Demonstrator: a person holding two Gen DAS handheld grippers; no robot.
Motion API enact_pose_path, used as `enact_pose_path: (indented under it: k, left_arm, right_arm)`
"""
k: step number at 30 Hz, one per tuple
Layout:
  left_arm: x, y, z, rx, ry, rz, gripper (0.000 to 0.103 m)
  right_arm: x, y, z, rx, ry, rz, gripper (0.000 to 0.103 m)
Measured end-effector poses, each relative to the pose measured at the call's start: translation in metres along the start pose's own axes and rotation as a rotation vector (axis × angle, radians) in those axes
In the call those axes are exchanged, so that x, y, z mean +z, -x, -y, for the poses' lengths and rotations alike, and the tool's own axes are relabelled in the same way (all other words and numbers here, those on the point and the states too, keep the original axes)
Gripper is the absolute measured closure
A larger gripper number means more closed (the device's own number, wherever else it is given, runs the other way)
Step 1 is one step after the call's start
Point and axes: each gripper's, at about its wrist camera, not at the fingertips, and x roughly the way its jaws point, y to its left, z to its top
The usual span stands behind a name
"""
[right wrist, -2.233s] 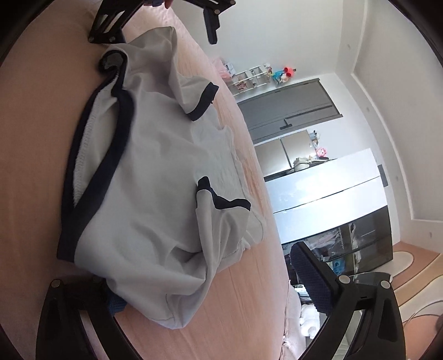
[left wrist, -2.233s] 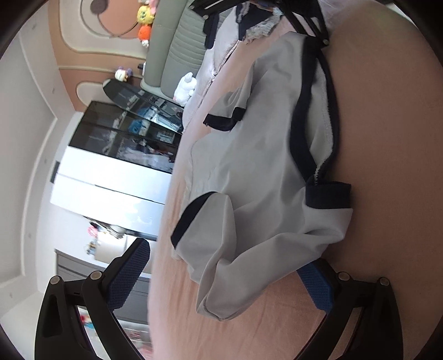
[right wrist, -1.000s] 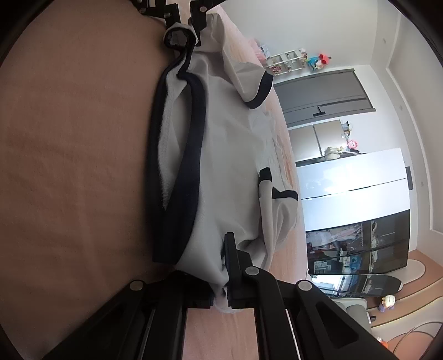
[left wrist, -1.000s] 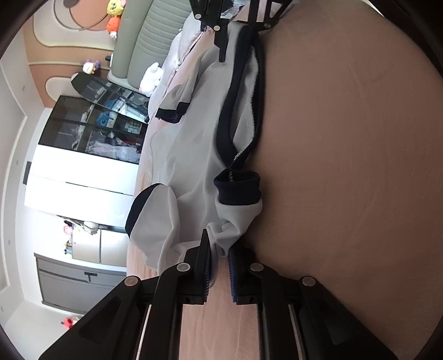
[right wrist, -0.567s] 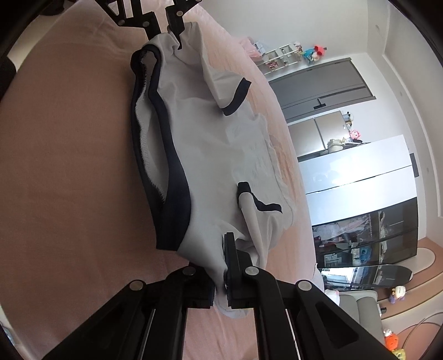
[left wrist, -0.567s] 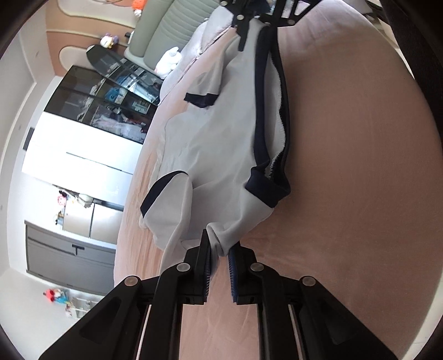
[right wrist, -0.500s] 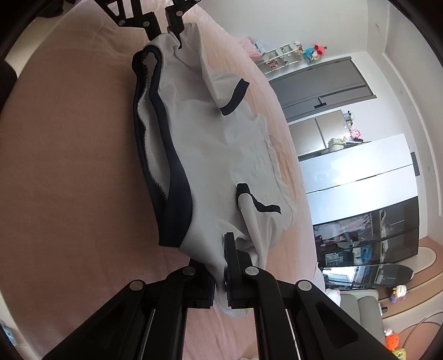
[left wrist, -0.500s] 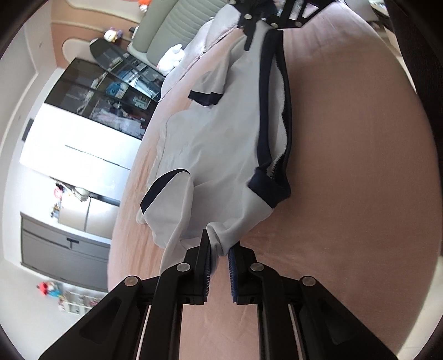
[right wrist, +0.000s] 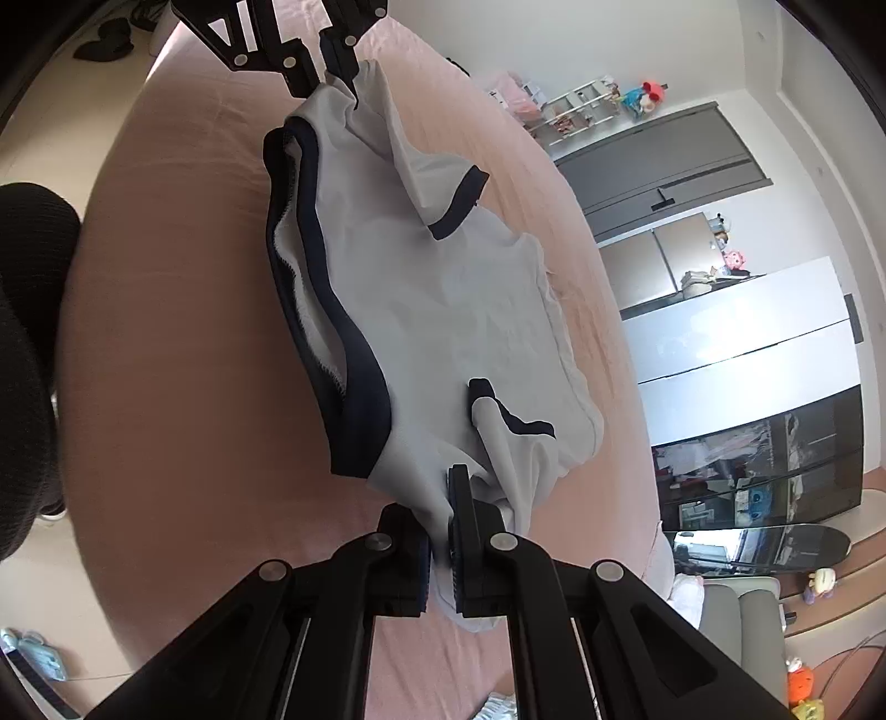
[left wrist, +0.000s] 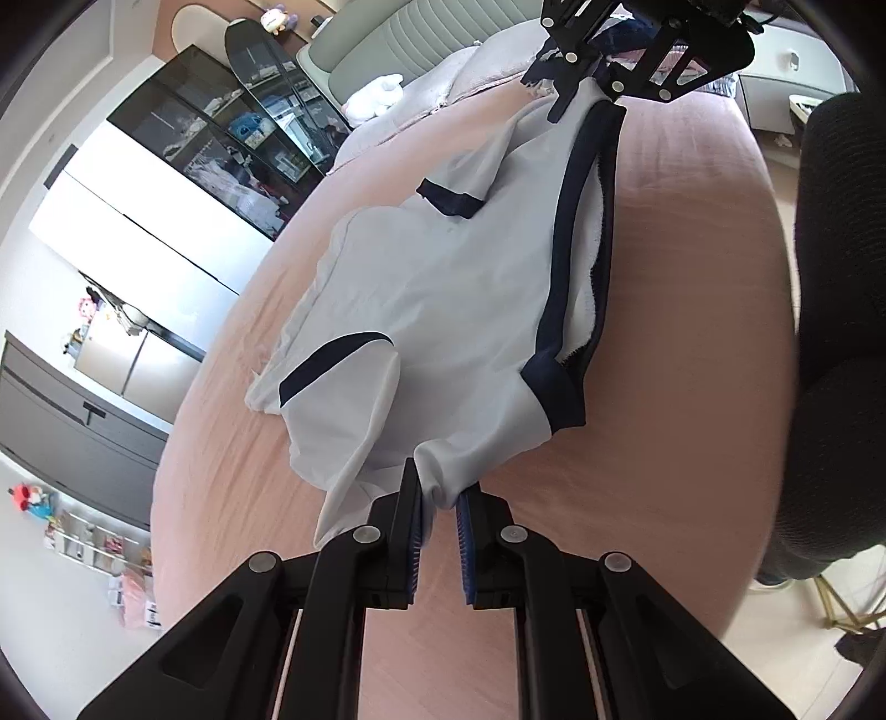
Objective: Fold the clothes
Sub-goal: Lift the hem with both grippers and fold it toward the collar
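A white T-shirt point(left wrist: 454, 288) with navy collar and sleeve trim hangs stretched between both grippers over a pink bed point(left wrist: 681, 266). My left gripper point(left wrist: 439, 498) is shut on one shoulder corner of the shirt. At the far end of that view my right gripper point(left wrist: 581, 94) pinches the other shoulder. From the right wrist, the T-shirt point(right wrist: 443, 310) sags onto the bed point(right wrist: 183, 310), my right gripper point(right wrist: 443, 515) is shut on a bunch of its cloth, and the left gripper point(right wrist: 338, 77) holds the far corner. The navy collar point(right wrist: 332, 332) droops open.
A person's dark-clad leg point(left wrist: 836, 332) stands beside the bed on the right of the left wrist view. Pillows and a grey headboard point(left wrist: 421, 39) lie beyond the shirt. A glass-fronted cabinet point(left wrist: 221, 144) and grey wardrobe point(right wrist: 664, 160) line the wall.
Both grippers have risen with the shirt, lifting its shoulder edge off the bed. The left wrist view has rolled, so the room now stands more upright.
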Motion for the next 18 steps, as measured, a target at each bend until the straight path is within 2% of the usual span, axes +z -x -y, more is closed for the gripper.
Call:
enact_pose_path:
  k: [8,18]
  left_arm:
    - [0.011,0.019,-0.015,-0.010,0.095,0.004,0.094]
    - [0.023,0.037,-0.021,0.018,0.064,0.002,0.094]
  right_arm:
    - [0.006,0.021,0.014,0.003,-0.036,-0.007,0.099]
    - [0.012,0.036,0.032,-0.018,-0.042,-0.006,0.099]
